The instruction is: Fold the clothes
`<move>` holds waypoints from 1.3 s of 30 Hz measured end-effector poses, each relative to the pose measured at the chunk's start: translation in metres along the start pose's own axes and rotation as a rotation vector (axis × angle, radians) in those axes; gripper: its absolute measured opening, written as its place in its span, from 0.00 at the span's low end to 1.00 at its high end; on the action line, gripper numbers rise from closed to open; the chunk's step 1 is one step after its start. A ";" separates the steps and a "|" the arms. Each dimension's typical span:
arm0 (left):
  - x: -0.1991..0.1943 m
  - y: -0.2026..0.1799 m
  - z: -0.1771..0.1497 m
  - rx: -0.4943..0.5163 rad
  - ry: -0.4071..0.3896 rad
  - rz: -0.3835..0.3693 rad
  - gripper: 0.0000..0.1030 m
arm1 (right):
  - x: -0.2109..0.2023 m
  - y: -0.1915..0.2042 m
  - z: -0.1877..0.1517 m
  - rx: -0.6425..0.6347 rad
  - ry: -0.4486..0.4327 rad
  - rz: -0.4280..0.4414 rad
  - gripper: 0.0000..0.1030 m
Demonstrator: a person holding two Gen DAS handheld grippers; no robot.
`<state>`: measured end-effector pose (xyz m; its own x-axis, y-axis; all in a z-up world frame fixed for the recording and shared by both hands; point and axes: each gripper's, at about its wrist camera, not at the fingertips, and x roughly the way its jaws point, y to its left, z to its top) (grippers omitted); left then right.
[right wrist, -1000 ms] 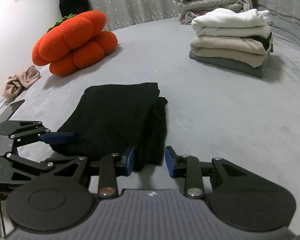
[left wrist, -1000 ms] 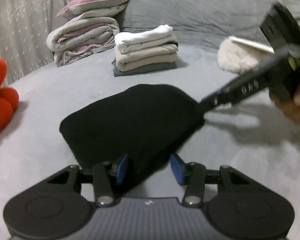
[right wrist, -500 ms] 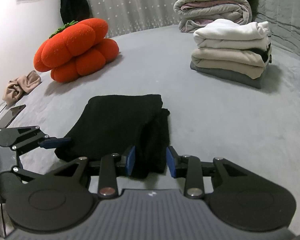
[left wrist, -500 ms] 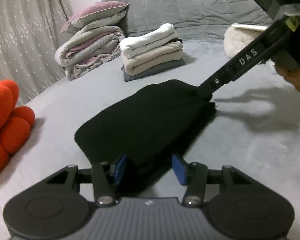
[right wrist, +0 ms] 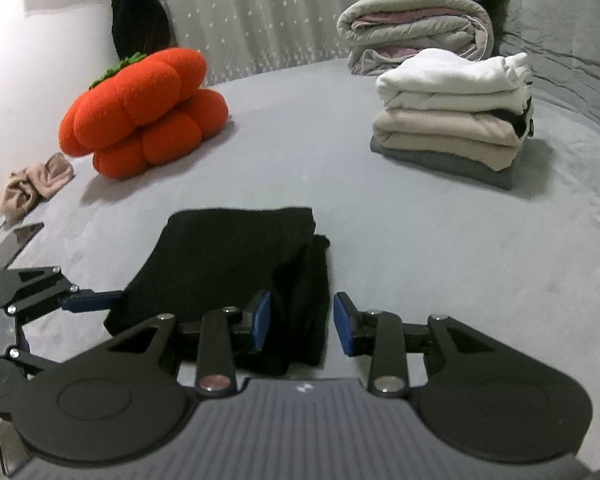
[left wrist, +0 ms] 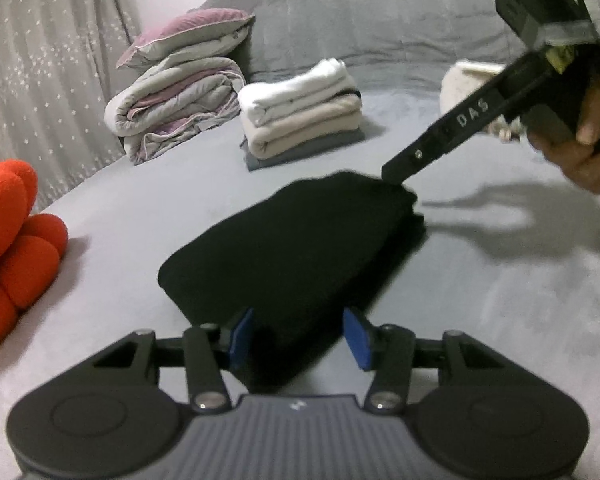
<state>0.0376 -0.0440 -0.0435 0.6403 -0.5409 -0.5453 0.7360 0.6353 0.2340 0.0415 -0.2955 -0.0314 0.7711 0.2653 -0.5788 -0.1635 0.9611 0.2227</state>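
Observation:
A black garment (left wrist: 292,240) lies folded into a flat oblong on the grey bed (left wrist: 500,320). My left gripper (left wrist: 299,334) is low at its near corner. The blue pads stand apart on either side of the cloth's edge, with a gap on the right. In the right wrist view my right gripper (right wrist: 302,322) straddles the opposite end of the black garment (right wrist: 228,256), its pads apart and not pressing. A hand (left wrist: 580,152) holds the right gripper (left wrist: 396,172), whose tip is at the far corner. The left gripper (right wrist: 96,300) reaches the garment's left corner.
A stack of folded clothes (right wrist: 452,120) stands further back on the bed, with a rolled quilt (right wrist: 416,28) behind it. An orange pumpkin cushion (right wrist: 140,112), a beige cloth (right wrist: 36,188) and a phone (right wrist: 12,244) lie to the left. A white fluffy item (left wrist: 468,80) lies at the right.
Both grippers have tilted up a little, so more of the bed's far side shows. The black garment has stayed flat in place. The pads stand slightly wider apart.

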 end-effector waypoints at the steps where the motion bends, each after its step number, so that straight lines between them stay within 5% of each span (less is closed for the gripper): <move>1: -0.001 0.003 0.001 -0.018 -0.009 -0.007 0.52 | -0.001 0.000 0.002 0.005 -0.008 0.000 0.36; 7: 0.000 0.015 0.007 -0.122 -0.036 -0.089 0.56 | -0.001 -0.001 0.008 0.037 -0.044 0.000 0.36; 15: 0.013 0.010 0.011 -0.150 -0.024 -0.093 0.60 | 0.010 0.004 0.012 0.061 -0.037 0.013 0.36; 28: 0.013 0.010 0.000 -0.140 0.088 -0.207 0.62 | 0.025 -0.008 0.001 0.061 0.098 -0.058 0.36; 39: 0.002 0.038 0.001 -0.318 0.058 -0.231 0.80 | 0.013 -0.024 0.001 0.110 0.122 -0.089 0.40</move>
<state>0.0668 -0.0211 -0.0352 0.4459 -0.6635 -0.6008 0.7486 0.6444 -0.1561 0.0555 -0.3155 -0.0435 0.6981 0.1930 -0.6894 -0.0244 0.9688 0.2466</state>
